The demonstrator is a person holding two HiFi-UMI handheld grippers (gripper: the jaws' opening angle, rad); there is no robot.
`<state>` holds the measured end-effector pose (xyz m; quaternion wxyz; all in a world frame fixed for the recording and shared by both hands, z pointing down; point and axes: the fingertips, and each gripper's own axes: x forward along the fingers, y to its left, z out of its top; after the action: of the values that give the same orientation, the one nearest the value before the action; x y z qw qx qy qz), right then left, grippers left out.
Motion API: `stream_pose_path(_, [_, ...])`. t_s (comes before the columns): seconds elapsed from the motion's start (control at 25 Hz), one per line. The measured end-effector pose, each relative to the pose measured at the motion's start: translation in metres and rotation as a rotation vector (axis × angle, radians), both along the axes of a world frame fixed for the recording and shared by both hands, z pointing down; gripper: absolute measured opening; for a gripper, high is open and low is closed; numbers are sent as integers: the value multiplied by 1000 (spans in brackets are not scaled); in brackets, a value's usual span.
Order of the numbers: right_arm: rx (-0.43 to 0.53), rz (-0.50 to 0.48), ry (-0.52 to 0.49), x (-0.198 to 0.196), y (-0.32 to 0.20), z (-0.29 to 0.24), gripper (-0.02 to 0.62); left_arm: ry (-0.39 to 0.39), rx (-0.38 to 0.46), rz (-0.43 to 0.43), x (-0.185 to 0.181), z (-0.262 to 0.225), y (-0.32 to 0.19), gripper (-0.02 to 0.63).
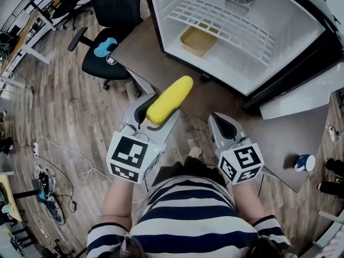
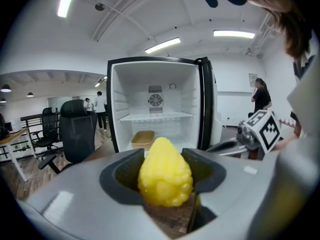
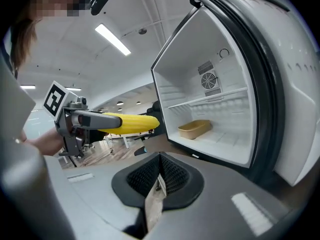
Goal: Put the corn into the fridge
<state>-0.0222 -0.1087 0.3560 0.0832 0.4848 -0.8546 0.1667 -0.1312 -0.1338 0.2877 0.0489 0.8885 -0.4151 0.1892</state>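
the right claw (image 3: 160,170) has its jaws pressed together with nothing between them. at the left, the left claw (image 3: 92,119) clamps a yellow corn (image 3: 132,123), whose tip points toward the open fridge (image 3: 210,44). inside the fridge, a tan tray (image 3: 195,129) sits on the bottom below a white shelf (image 3: 210,100), and a round fan (image 3: 209,80) is set in the back wall. the fridge door (image 3: 300,84) stands open at the right.

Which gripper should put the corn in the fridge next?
The left gripper: its jaws hold the corn, which points at the open fridge. The right gripper is shut and empty.
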Motion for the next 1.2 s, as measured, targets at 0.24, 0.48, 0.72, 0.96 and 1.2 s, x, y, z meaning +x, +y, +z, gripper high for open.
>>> stream_pose_path(0.24, [22,30,5,26,-25,-4,-8,29,52,29,31,-21,-36,0])
stream_pose_path(0.48, [48,65,6,34,-41,-16,-8,84,126,81,53,-55,-59,0])
stream_pose_path(0.72, [66,126,-5,42,-51,-20,-8,134,176,166,76,-82,-82,0])
stream_pose_path(0.96, [79,214,-23,50,-69,-36,-8,153,205,249,97,-110,-110,0])
stream_pose_path(1.2, [75,317,-40,55,-82,-34,-8,156,232,349,123,-117,-134,0])
